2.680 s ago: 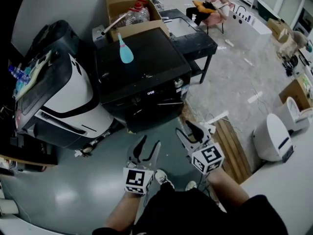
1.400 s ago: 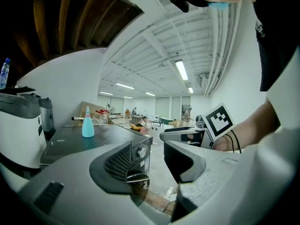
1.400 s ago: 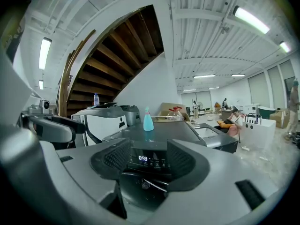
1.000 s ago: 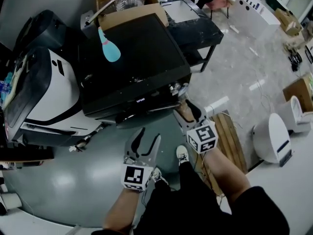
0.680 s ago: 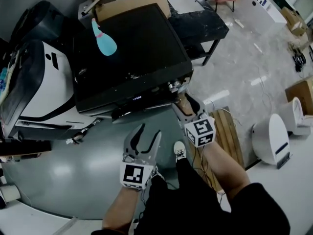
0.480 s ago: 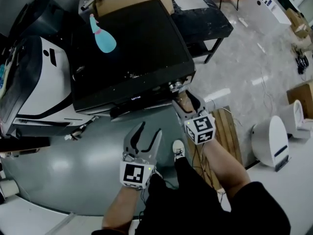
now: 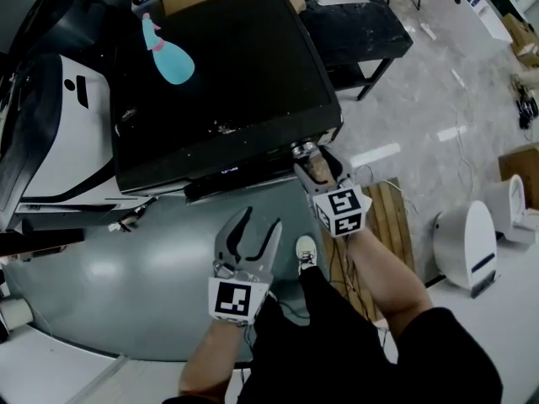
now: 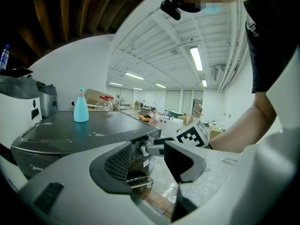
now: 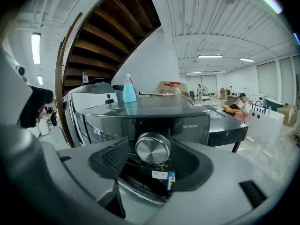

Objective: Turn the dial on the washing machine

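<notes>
Found the right claw (image 9: 153, 162) spread wide, just opened further, with the silver dial (image 9: 153, 148) of the washing machine (image 9: 140, 121) centred between the jaws, touching neither pad.

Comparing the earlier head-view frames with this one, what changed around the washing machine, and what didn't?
The right gripper has advanced to the front corner of the washing machine; its jaws, just opening wider, now flank the dial without gripping it. Nothing was taken or released. The left gripper stays open and empty, held back; the blue bottle stays on top.
</notes>
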